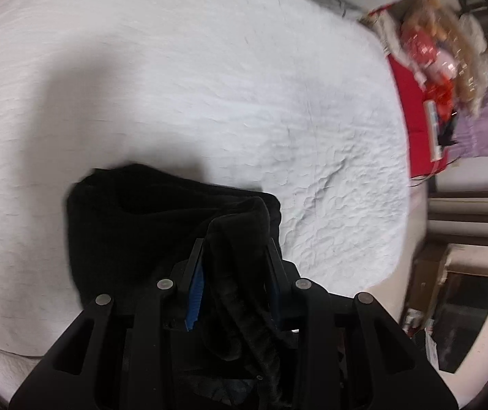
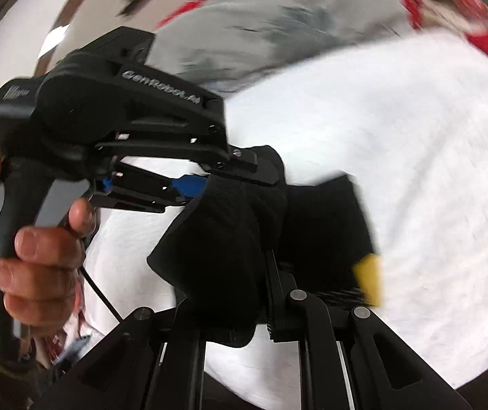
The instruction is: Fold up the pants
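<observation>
Both grippers, left gripper (image 1: pixel 235 242) and right gripper (image 2: pixel 267 256), clamped on bunched black pants (image 1: pixel 134 225) above white bedspread (image 1: pixel 209 85); folding unfinished, laying flat left.

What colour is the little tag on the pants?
Yellow. The tag sticks out from the black pants, best seen in the right wrist view.

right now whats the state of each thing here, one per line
black pants: bunched, partly lifted, held at two spots
left claw: shut on the pants
right claw: shut on the pants
white bedspread: spread flat, lightly wrinkled
yellow tag: sticking out at the pants' edge
</observation>
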A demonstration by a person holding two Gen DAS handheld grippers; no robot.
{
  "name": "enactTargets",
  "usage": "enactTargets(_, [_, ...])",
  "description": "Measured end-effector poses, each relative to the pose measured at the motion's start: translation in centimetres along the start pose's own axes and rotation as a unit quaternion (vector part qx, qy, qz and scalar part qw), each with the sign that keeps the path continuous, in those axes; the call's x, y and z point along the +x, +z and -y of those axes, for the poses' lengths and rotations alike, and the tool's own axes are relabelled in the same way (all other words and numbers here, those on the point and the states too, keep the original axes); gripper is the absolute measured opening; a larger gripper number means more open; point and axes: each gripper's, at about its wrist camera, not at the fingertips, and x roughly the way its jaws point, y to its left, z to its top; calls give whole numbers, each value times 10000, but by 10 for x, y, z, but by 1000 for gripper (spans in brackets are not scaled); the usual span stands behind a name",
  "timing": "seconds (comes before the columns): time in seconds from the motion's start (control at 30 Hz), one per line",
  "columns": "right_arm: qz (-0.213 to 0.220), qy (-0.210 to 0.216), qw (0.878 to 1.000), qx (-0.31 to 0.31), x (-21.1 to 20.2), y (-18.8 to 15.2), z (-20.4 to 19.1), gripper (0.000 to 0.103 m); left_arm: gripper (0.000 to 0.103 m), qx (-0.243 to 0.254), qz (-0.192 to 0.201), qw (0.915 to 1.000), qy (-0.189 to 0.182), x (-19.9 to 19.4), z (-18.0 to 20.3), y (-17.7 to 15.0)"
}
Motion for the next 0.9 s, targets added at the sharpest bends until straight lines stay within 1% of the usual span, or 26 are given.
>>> enactTargets(0.07, [-136,93,9993,350,2,0,25,16,30,118,49,9994,334,10,16,-1])
enactTargets(0.1, [-206,175,9977,619,3,1,39,16,30,166,97,9990,415,13,22,-2])
enactTargets(0.13, [-254,252,9964,762,4,0,47,16,30,183,146,9988,429,12,24,-3])
enactTargets(0.17, [-326,386,9943,935,6,0,57,17,31,157,198,9989,406,11,26,-4])
enactTargets(0.2, [-349,455,9930,1030,6,0,63,18,34,115,230,9990,363,10,27,-5])
enactTargets(0.23, [-367,534,9919,1092,6,-1,67,19,35,83,257,9991,317,7,27,-4])
enactTargets(0.3, [-424,607,9913,1092,6,0,69,20,36,-45,308,9993,222,2,24,-4])
enactTargets(0.37, [-464,683,9904,1108,4,1,70,23,36,-259,336,9991,69,-4,19,-3])
enactTargets(0.43, [-500,727,9901,1092,2,6,72,27,36,-506,406,9977,-216,-13,9,-5])
enactTargets(0.5, [-507,758,9904,1041,-4,9,74,29,36,-700,557,9948,-481,-25,-2,-8])
enactTargets(0.53, [-492,768,9907,1008,-7,10,75,33,36,-800,667,9927,-602,-34,-11,-11])
enactTargets(0.57, [-476,758,9912,980,-10,11,75,40,36,-913,793,9900,-730,-43,-21,-14])
enactTargets(0.63, [-406,703,9921,956,-20,12,79,45,36,-1079,982,9853,-885,-57,-39,-21])
enactTargets(0.67, [-370,749,9916,986,-24,14,83,45,36,-1149,1066,9838,-867,-62,-48,-25])
enactTargets(0.73, [-223,773,9911,1059,-31,24,90,46,36,-1213,1243,9822,-715,-71,-68,-35])
enactTargets(0.8, [-52,784,9904,1139,-40,33,94,51,36,-1267,1368,9810,-530,-74,-84,-44])
enactTargets(0.83, [-12,773,9902,1165,-41,38,96,55,36,-1311,1401,9800,-526,-71,-89,-47])
enactTargets(0.9, [-53,766,9910,1097,-34,52,89,57,36,-1442,1449,9765,-682,-66,-98,-49])
